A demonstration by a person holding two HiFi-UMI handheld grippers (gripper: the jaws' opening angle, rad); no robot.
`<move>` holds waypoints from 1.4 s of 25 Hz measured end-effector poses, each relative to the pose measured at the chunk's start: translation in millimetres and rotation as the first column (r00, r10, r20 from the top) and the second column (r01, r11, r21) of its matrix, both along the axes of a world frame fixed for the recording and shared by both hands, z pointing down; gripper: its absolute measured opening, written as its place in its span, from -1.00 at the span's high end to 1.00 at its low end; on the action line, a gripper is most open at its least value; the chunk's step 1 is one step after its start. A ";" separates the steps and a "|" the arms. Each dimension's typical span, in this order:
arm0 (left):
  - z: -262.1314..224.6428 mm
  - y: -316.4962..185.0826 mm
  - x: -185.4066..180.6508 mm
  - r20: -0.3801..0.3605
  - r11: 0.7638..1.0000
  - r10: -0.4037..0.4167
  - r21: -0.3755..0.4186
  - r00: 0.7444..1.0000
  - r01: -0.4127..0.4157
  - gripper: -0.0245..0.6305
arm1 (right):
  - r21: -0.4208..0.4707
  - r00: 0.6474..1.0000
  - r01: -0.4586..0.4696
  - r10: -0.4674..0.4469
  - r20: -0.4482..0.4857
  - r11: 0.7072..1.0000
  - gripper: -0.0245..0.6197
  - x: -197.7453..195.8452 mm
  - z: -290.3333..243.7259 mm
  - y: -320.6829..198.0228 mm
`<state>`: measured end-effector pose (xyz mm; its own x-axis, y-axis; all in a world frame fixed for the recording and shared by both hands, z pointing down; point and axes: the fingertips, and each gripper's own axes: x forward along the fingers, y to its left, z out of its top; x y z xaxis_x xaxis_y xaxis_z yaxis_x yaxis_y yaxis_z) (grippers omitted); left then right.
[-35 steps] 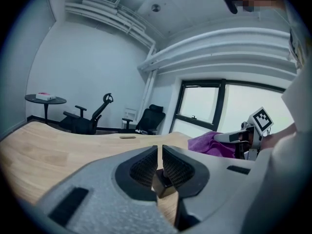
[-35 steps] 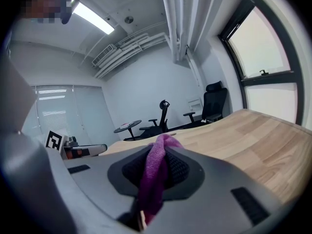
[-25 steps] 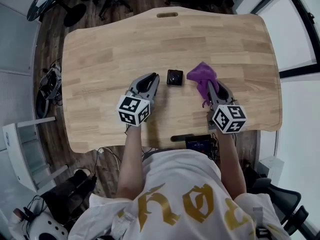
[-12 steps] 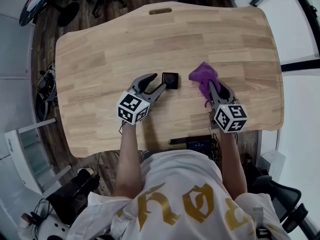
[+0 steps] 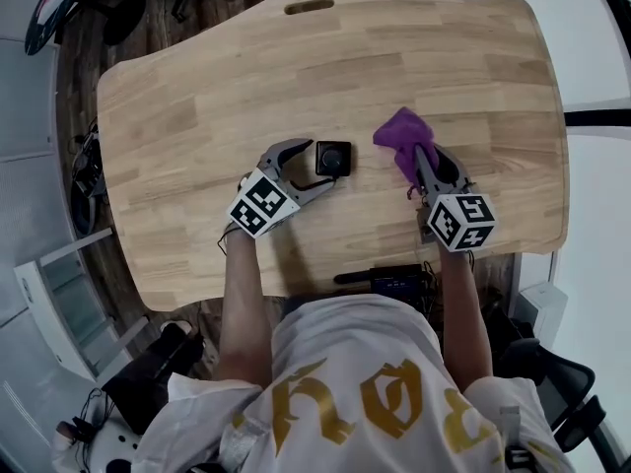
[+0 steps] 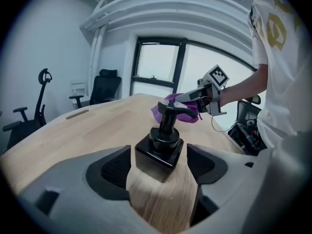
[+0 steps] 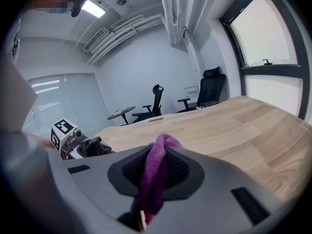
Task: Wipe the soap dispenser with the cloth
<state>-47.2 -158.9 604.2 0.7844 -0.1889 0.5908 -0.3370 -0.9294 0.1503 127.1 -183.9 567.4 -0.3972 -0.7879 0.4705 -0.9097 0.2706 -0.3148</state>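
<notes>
**Head view:** Looks steeply down on a pale plank worktop [image 5: 296, 77] with rounded corners and a slot [image 5: 309, 6] near its far edge, set over a dark wood floor [image 5: 74, 57] with cables trailing at left. Finds the black soap dispenser [image 5: 332, 158] upright near the middle of the worktop, inside the spread jaws of the left tool [image 5: 317, 164], which have just been opening. Places the right tool [image 5: 422, 158] a little to the right, clamped on a purple cloth [image 5: 402, 134] that bunches beyond its tips, apart from the dispenser.

**Left gripper view:** Looks along the worktop's grain toward white walls and a large dark-framed window [image 6: 161, 72], with a black office chair [image 6: 105, 87] beyond the far edge. Catches the dispenser's square base between the two pads, with a narrow gap on either side and neither pad pressing. Picks out the right tool and the cloth behind the pump head.

**Right gripper view:** Shows jaws closed on a fold of the cloth. Takes in bare worktop running to a second window [image 7: 273, 48] at right, more chairs [image 7: 209, 89] against a grey wall, exposed ceiling pipes [image 7: 170, 9] and a lit strip lamp [image 7: 95, 8].
</notes>
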 end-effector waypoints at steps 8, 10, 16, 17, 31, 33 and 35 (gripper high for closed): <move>23.7 -7.1 10.1 0.067 0.995 0.090 0.041 0.994 -0.093 -0.20 | -0.025 0.999 -0.004 0.004 0.036 1.000 0.76 -6.7 13.0 -5.9; 24.5 -9.0 14.0 0.057 0.993 0.100 0.053 0.993 -0.103 -0.22 | -0.028 0.999 -0.002 0.003 0.039 1.000 0.76 -7.8 14.9 -7.7; 22.6 -16.7 28.7 0.018 0.991 0.082 0.100 0.996 -0.083 -0.24 | -0.034 0.999 0.006 -0.005 0.041 0.999 0.76 -8.4 19.7 -12.6; 21.1 -17.9 30.6 0.010 0.989 0.079 0.123 0.997 -0.080 -0.24 | -0.033 0.999 0.006 -0.005 0.043 0.999 0.76 -8.7 19.5 -13.2; 36.8 -18.6 38.9 -0.004 0.993 0.007 0.119 1.000 -0.007 -0.23 | -0.022 0.998 -0.031 0.032 0.053 0.999 0.76 -2.6 16.6 -11.8; 37.2 -18.8 39.6 -0.004 0.993 0.004 0.121 1.000 -0.004 -0.22 | -0.021 0.998 -0.029 0.030 0.053 0.999 0.76 -2.3 16.7 -11.2; 36.0 -20.2 39.9 -0.010 0.992 -0.007 0.125 1.000 0.008 -0.22 | -0.023 0.998 -0.025 0.026 0.053 0.999 0.76 -3.2 16.4 -10.9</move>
